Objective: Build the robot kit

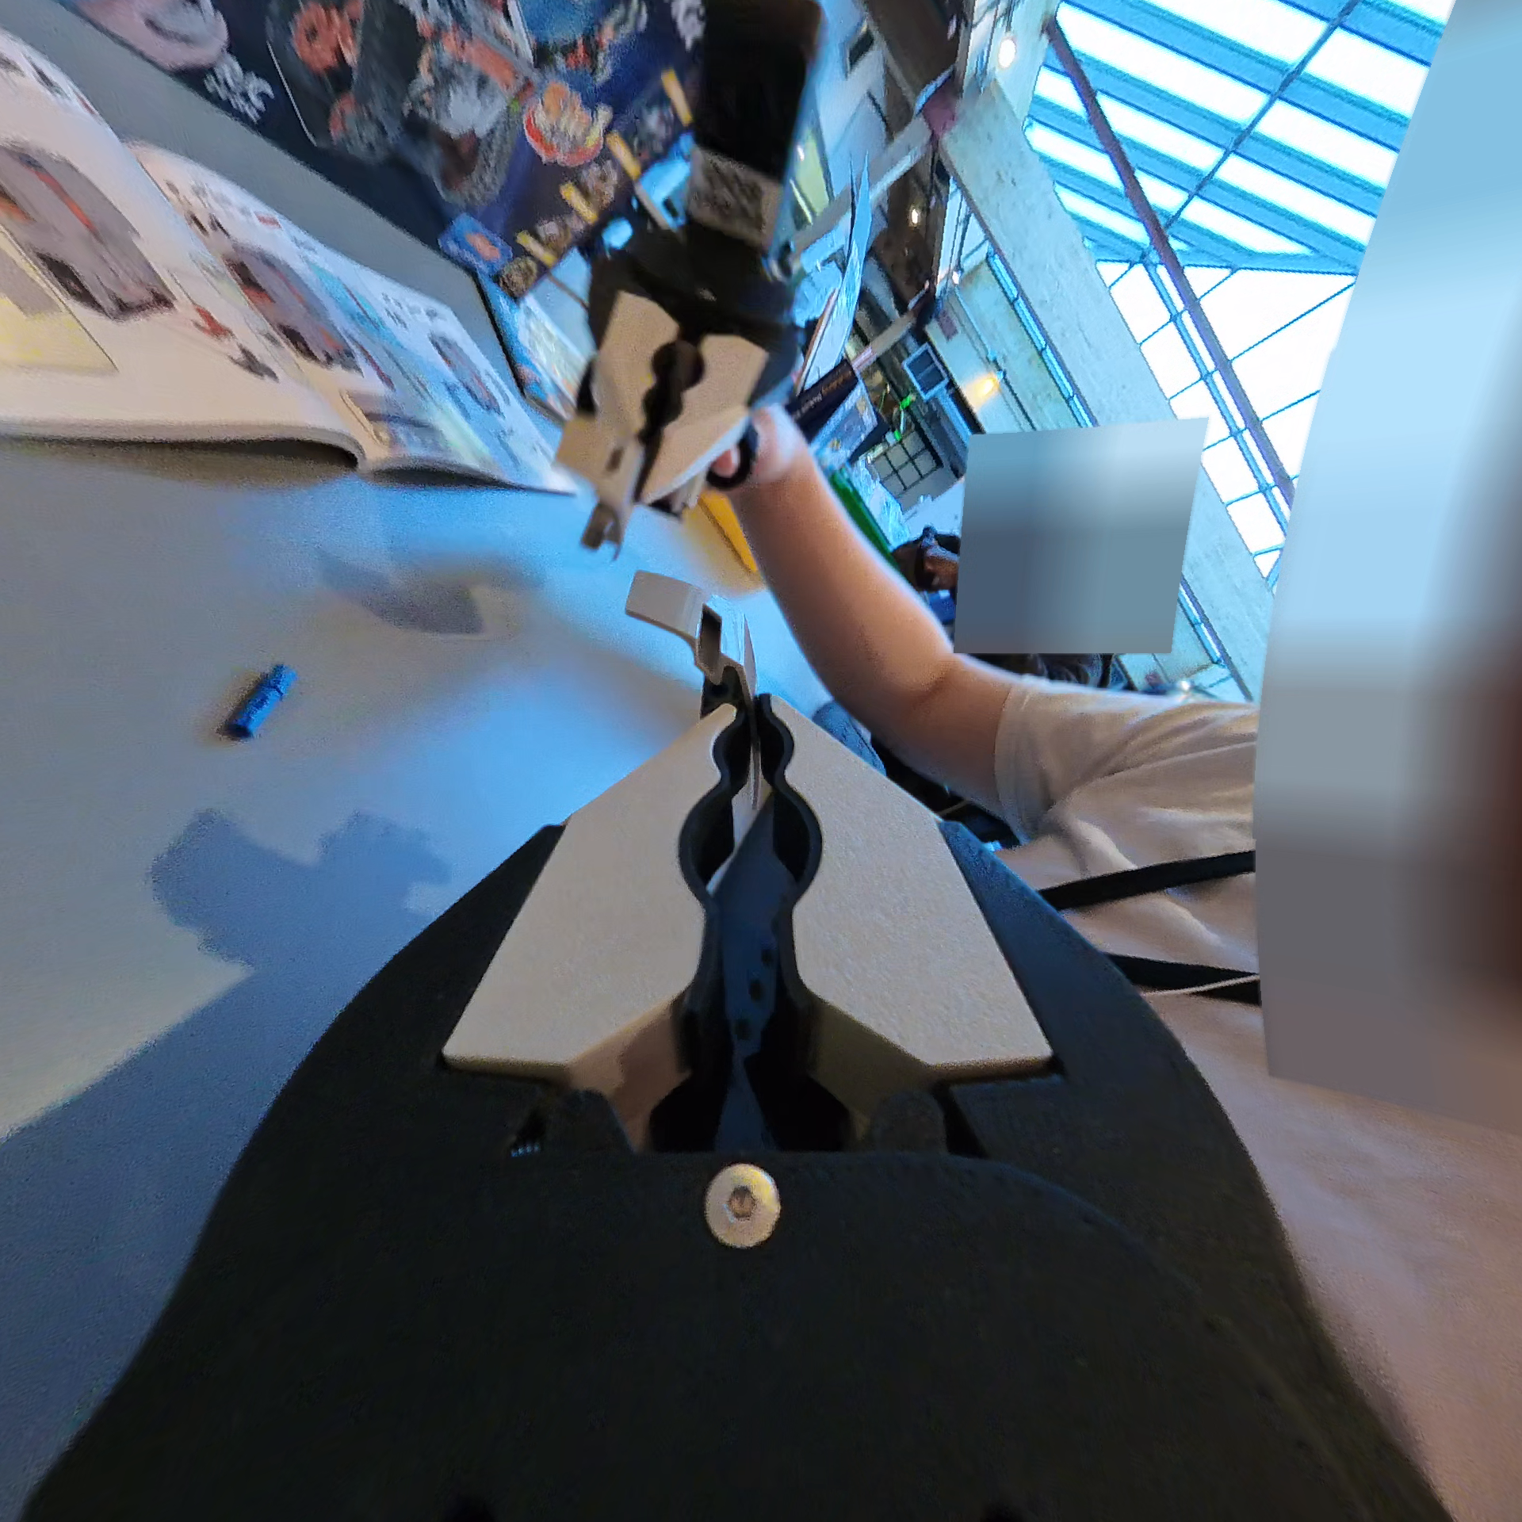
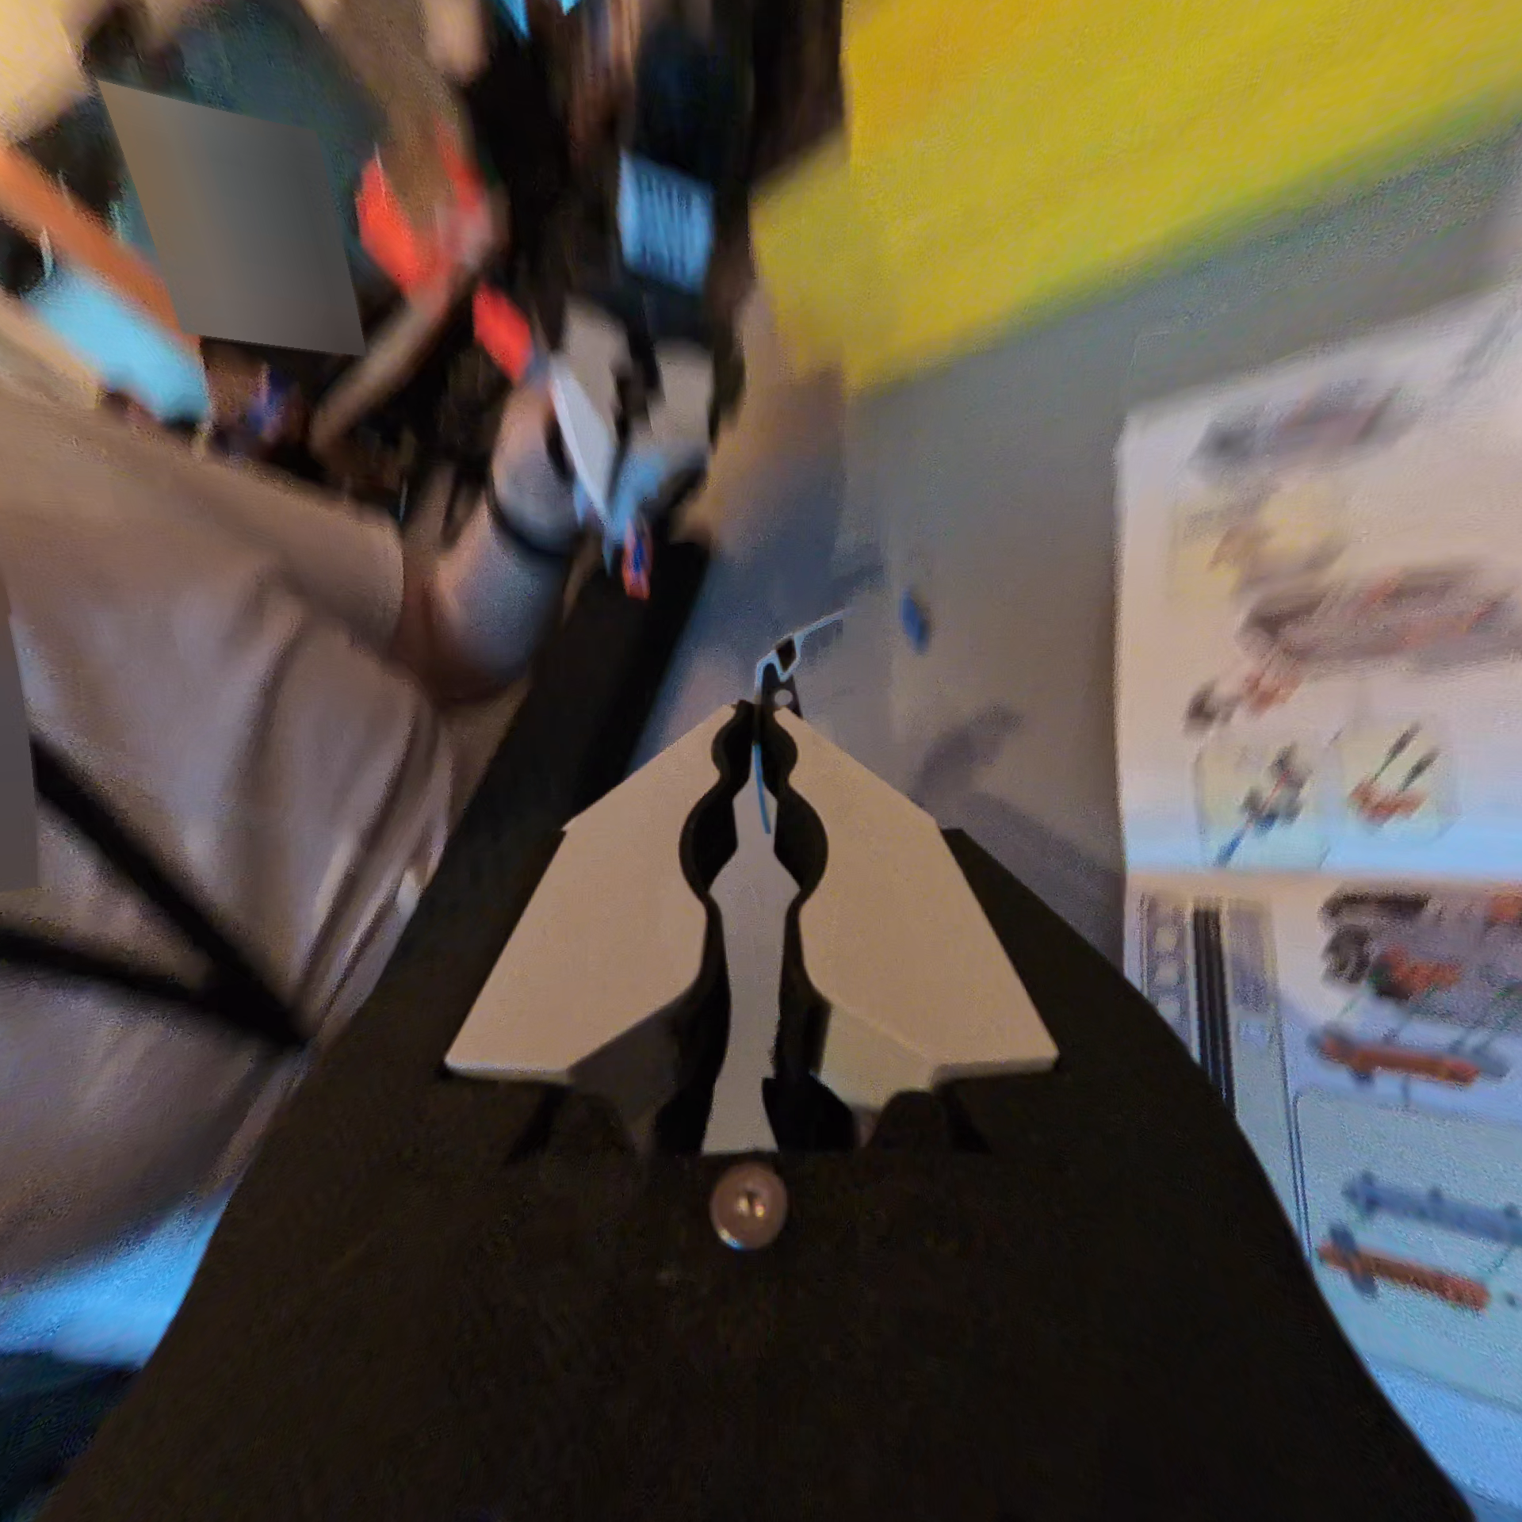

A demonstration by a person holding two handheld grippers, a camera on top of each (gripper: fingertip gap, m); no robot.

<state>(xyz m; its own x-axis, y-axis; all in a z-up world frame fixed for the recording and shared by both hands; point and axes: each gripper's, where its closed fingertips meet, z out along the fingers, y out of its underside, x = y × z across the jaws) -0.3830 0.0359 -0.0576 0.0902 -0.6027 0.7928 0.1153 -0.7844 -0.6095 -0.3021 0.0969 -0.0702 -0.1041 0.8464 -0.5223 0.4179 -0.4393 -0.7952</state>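
Observation:
My left gripper (image 1: pixel 745 708) is shut on a small light grey angled part (image 1: pixel 667 605) that sticks out past its tips, held above the pale table (image 1: pixel 206 1029). A black strip with holes (image 1: pixel 749 972) shows between its fingers. My right gripper (image 2: pixel 762 712) is shut on a small grey and white part (image 2: pixel 795 655). In the left wrist view the right gripper (image 1: pixel 626 486) hangs tips down, just above and to the left of the left gripper's part, with its own small part (image 1: pixel 604 527) at its tips. The two parts are close but apart. The right wrist view is blurred.
A small blue pin (image 1: pixel 259 700) lies on the table, also seen in the right wrist view (image 2: pixel 914 622). An open picture booklet (image 1: pixel 206 329) lies beyond it (image 2: pixel 1318 741). A dark printed box (image 1: pixel 494 123) stands behind. A person's arm (image 1: pixel 865 642) reaches in. A yellow patch (image 2: pixel 1153 165) is at the top. The left gripper's tips are roughly 11 cm from the right gripper's.

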